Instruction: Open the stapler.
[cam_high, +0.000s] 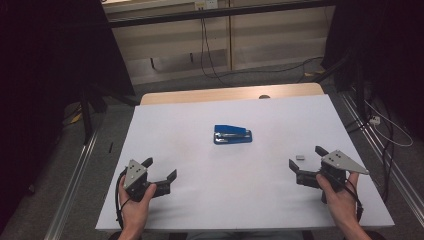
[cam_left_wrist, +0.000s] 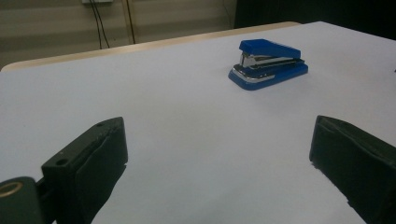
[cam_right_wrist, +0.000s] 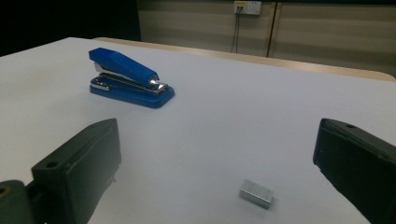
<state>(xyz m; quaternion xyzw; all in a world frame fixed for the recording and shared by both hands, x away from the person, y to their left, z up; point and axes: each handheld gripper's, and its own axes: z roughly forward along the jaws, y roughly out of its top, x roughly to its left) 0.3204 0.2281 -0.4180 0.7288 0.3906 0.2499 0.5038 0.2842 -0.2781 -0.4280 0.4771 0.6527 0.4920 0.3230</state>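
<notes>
A blue stapler (cam_high: 233, 134) lies closed near the middle of the white table; it also appears upper right in the left gripper view (cam_left_wrist: 268, 64) and upper left in the right gripper view (cam_right_wrist: 129, 78). A small silvery block of staples (cam_high: 300, 157) rests just ahead of my right gripper (cam_high: 307, 160), and in the right gripper view the block (cam_right_wrist: 256, 192) lies between the jaws, untouched. My left gripper (cam_high: 161, 169) sits at the near left, held by a hand, open with nothing between its jaws. Both grippers stand wide open, low over the table.
The white table (cam_high: 190, 150) has a wooden strip (cam_high: 200, 95) along its far edge. Beyond it are a pale wall panel with hanging cables (cam_high: 205, 45) and dark curtains on both sides. Metal floor rails (cam_high: 75, 175) run along each side of the table.
</notes>
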